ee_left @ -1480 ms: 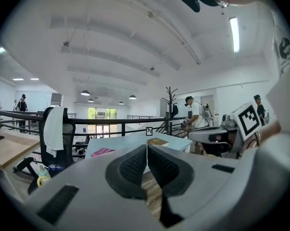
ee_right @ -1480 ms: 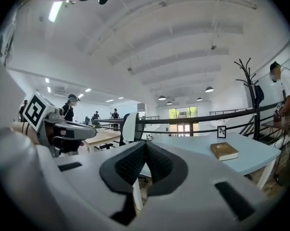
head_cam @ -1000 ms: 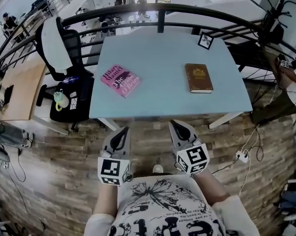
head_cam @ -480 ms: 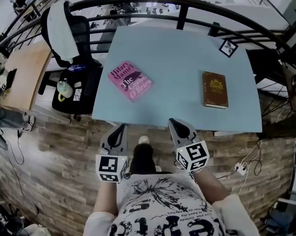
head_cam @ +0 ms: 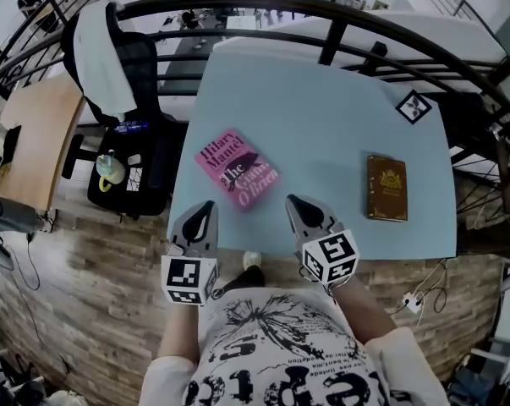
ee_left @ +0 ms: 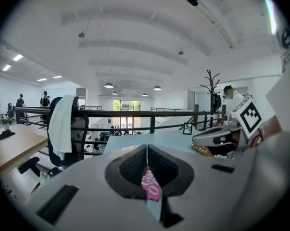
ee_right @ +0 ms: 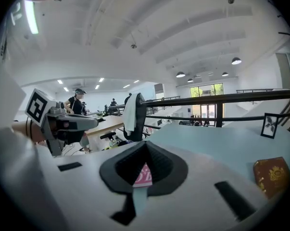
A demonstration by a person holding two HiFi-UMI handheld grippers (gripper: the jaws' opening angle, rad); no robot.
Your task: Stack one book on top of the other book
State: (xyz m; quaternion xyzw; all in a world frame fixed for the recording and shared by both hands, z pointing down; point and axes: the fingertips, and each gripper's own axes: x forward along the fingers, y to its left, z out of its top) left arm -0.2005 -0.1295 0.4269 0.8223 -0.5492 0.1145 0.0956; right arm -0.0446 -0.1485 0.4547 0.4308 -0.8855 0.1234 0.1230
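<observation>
- Head view: your left hand-held gripper (head_cam: 206, 207) and your right hand-held gripper (head_cam: 294, 202) sit side by side at the lower middle of the frame. Their tips are at the near edge of the pale blue worktop (head_cam: 322, 117).
- Both point up the frame toward the pink book (head_cam: 238, 169), which lies flat and turned askew at centre left of the worktop, just above the tips and touching neither.
- The brown book (head_cam: 386, 188) lies flat at the right, well apart from the pink one. A small framed card (head_cam: 414, 106) stands near the upper right corner.
- An office chair (head_cam: 140, 100) with a white cloth (head_cam: 98, 57) over its back stands at the upper left, and a dark railing (head_cam: 322, 19) curves along the top.
- Left gripper view: your left jaws are pressed together with nothing pinched between them. A strip of the pink book (ee_left: 151, 186) shows past them at lower centre.
- The right hand-held gripper (ee_left: 217, 137) shows at the right edge, with a sliver of the brown book (ee_left: 202, 151) below it.
- Right gripper view: your right jaws are also pressed together and hold nothing. The pink book (ee_right: 144, 176) shows beyond them at lower centre, the brown book (ee_right: 272, 174) lies at the lower right, and the left hand-held gripper (ee_right: 70, 123) is at the left.
</observation>
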